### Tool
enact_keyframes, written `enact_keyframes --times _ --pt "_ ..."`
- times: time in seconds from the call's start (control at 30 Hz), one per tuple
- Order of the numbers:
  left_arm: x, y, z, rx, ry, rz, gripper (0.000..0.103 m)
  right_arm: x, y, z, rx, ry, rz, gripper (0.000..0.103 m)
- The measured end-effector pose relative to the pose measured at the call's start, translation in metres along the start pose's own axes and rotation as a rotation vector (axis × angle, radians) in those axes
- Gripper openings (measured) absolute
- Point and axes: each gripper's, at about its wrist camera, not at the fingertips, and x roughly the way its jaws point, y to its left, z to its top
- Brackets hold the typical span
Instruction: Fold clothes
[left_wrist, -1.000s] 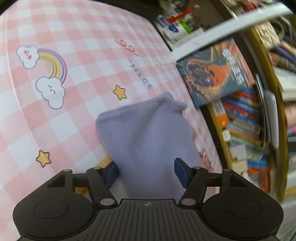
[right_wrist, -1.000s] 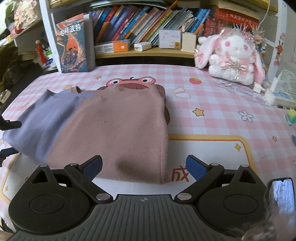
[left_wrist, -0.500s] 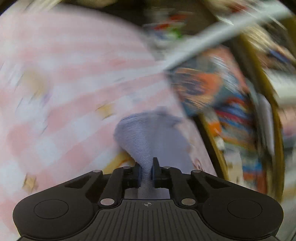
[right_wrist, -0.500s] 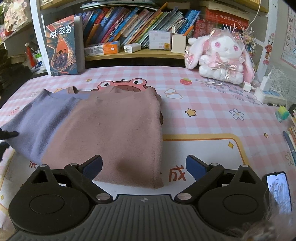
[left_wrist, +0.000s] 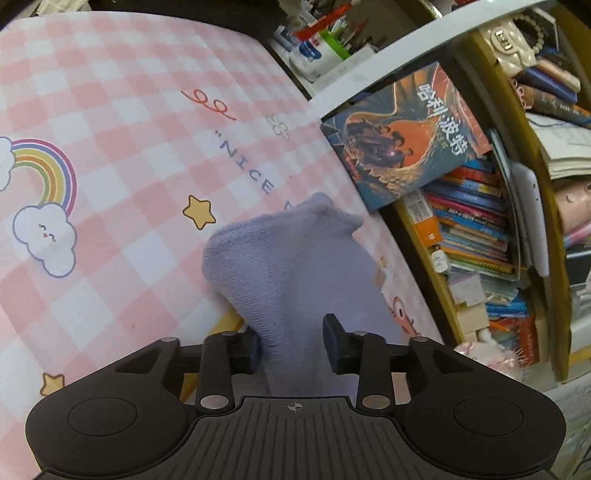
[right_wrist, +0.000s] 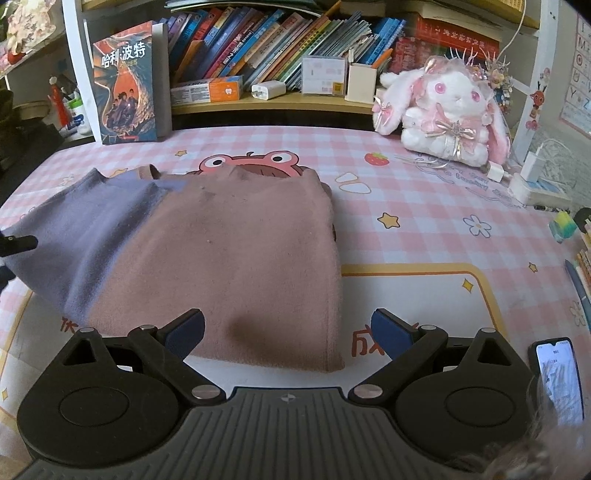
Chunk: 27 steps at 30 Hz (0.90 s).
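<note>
**Much of the scene out of sight**

My left hand-held gripper (left_wrist: 291, 345) covers the purple sleeve's (left_wrist: 291, 266) near end. In my right view, the phone (right_wrist: 559, 380) runs behind the housing, its screen text too small to read.

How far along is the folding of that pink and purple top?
The pink body already lies folded into a neat panel on the checked mat. The left gripper, jaws parted, straddles the purple sleeve sticking out sideways. The right gripper waits open. Folding that sleeve in remains.
</note>
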Motion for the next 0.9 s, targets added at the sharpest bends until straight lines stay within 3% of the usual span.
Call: enact_keyframes --times 0.27,0.37,0.4,0.47,0.63,0.9 --pt "0.011 0.007 0.002 -0.027 0.0 -0.019 0.035 -0.002 0.001 -0.004 0.008 0.01 -0.026 0.097" --pt "0.013 0.01 0.003 -0.05 -0.008 -0.035 0.029 -0.002 0.001 -0.003 0.012 0.008 -0.039 0.097" --pt "0.014 0.011 0.004 -0.056 -0.007 -0.03 0.017 -0.003 0.001 -0.003 0.013 0.007 -0.043 0.097" --pt "0.015 0.016 0.006 -0.073 -0.004 -0.039 0.013 -0.003 0.001 -0.003 0.015 0.006 -0.051 0.097" --pt "0.004 0.029 0.012 -0.097 -0.024 -0.041 0.012 -0.003 0.003 -0.002 0.021 0.001 -0.069 0.097" --pt "-0.019 0.051 0.023 -0.135 -0.082 -0.009 0.012 0.012 0.019 0.005 -0.005 0.02 -0.024 0.097"
